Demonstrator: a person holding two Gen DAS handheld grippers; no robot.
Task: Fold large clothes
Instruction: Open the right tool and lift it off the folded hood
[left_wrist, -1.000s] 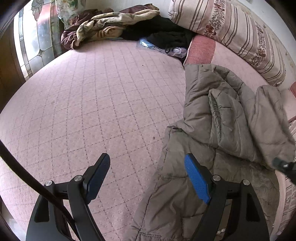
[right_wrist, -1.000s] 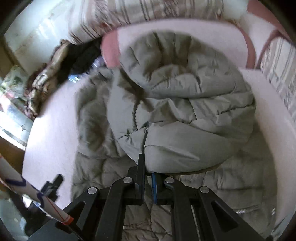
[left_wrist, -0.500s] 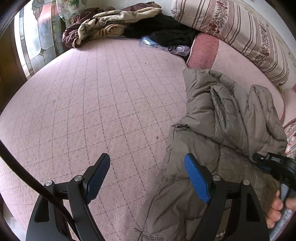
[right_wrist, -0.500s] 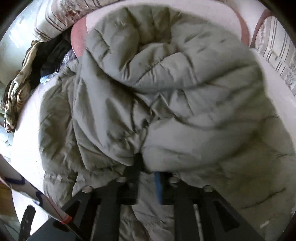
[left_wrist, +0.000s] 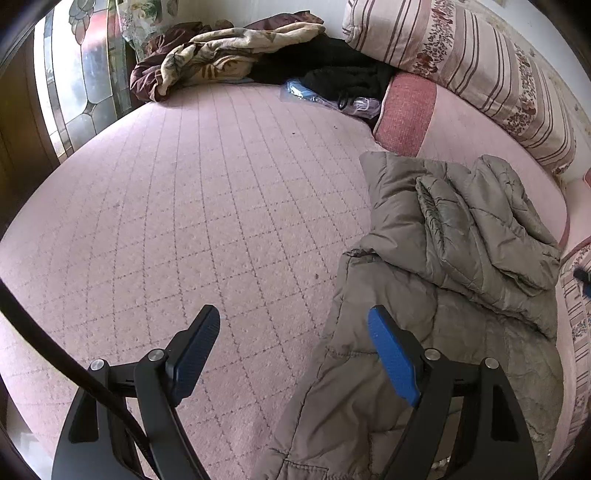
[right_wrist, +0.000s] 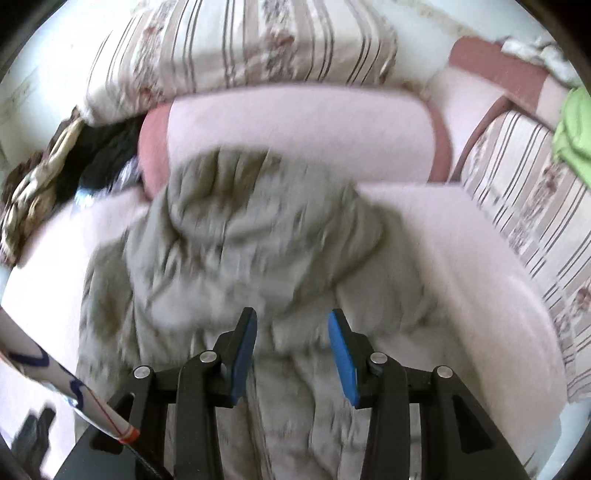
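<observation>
A grey-olive puffer jacket (left_wrist: 443, 280) lies on the pink quilted bed (left_wrist: 184, 206), its upper part folded over its body. My left gripper (left_wrist: 291, 339) is open and empty, hovering over the jacket's left edge near the hem. In the right wrist view the jacket (right_wrist: 258, 251) is blurred by motion. My right gripper (right_wrist: 293, 332) is open above it, holding nothing.
A striped floral pillow (left_wrist: 480, 66) and a pink cushion (left_wrist: 406, 110) lie at the bed's head. A heap of brown and beige cloth (left_wrist: 221, 55) and black clothes (left_wrist: 343, 70) sit at the far corner. A green cloth (right_wrist: 572, 136) lies at the right.
My right gripper has let go of the folded-over jacket part and opened, pulling back. The left gripper has stayed open and barely moved.
</observation>
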